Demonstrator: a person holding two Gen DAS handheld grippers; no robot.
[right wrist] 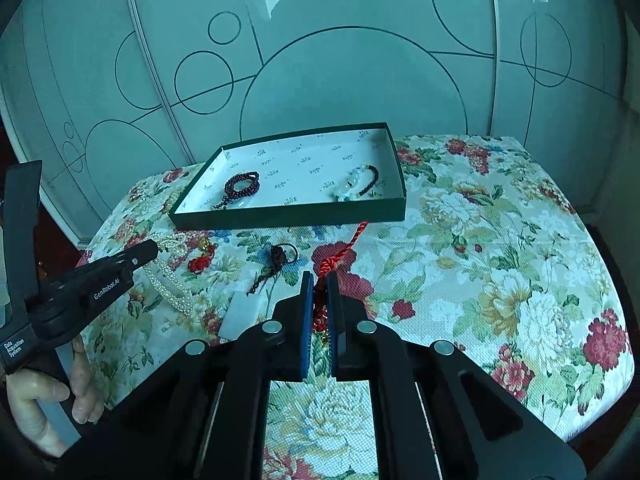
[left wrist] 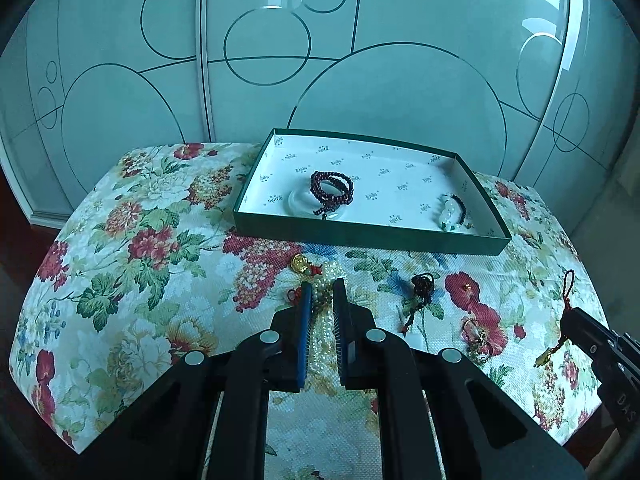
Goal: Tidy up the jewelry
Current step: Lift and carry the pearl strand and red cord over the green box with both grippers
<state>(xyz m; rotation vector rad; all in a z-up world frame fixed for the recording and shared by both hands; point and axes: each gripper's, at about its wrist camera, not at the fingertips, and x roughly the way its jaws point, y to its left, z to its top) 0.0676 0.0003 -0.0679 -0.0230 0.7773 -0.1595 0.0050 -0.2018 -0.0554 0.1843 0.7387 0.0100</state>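
Note:
A green box (left wrist: 360,236) with a white lining stands at the back of the floral table; it also shows in the right wrist view (right wrist: 288,216). In it lie a dark red bead bracelet (left wrist: 332,190) over a pale jade bangle (left wrist: 298,200) and a jade-and-bead bracelet (left wrist: 454,210). My left gripper (left wrist: 323,284) is shut on a pearl necklace (left wrist: 326,320) lying on the cloth. My right gripper (right wrist: 319,278) is shut on a red cord charm (right wrist: 344,250), seen at the right edge of the left wrist view (left wrist: 566,300).
On the floral cloth (right wrist: 500,240) lie a gold and red bead piece (left wrist: 304,265), a dark knotted cord charm (left wrist: 420,292), a small gold ring (left wrist: 466,287), thin gold rings (left wrist: 476,336) and a white jade slab (right wrist: 242,316). Sliding glass doors (left wrist: 360,60) stand behind the table.

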